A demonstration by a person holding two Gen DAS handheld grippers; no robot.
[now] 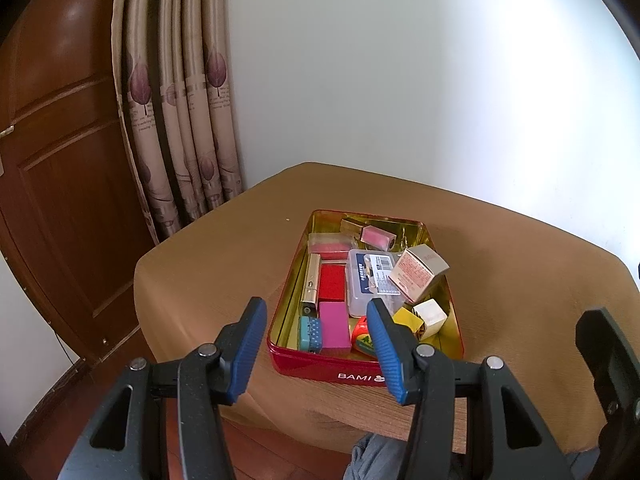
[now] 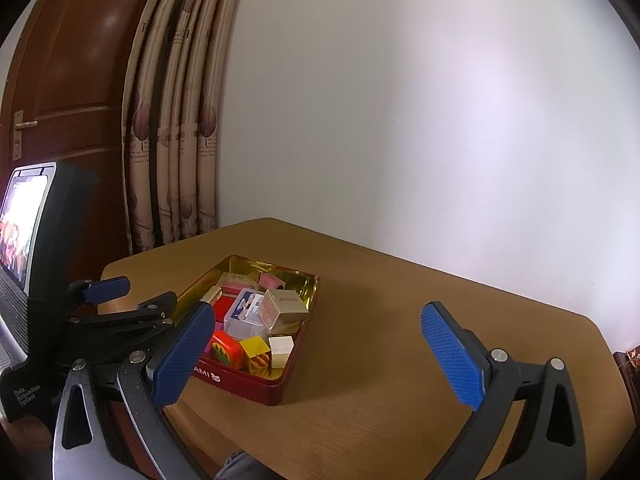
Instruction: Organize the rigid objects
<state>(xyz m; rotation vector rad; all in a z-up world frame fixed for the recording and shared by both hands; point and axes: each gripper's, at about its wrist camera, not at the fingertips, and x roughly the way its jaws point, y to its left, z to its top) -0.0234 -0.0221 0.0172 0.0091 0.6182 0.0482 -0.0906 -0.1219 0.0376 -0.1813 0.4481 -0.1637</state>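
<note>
From my left wrist camera, my left gripper [image 1: 316, 344] stood with its blue pads wide apart and held nothing, hanging over the near edge of the table [image 1: 224, 248]. Just beyond the pads sat the red tin [image 1: 320, 368] with its gold inside, on the brown tabletop. It was crowded with small things: a clear plastic case [image 1: 370, 280] in the middle, a pink block [image 1: 335, 326] and a teal block [image 1: 310, 334] at the near end, a gold tube [image 1: 311, 284] along the left wall, and a tan carton [image 1: 418, 268] tilted on the right.

From my right wrist camera, my right gripper [image 2: 320, 352] was also spread wide and empty. The tin [image 2: 256, 386] lay near its left pad [image 2: 182, 360], while the right pad [image 2: 452, 356] hung over bare tabletop. My left gripper [image 2: 152, 300] showed at the left, beside the tin. A curtain [image 2: 176, 140] hung behind.
</note>
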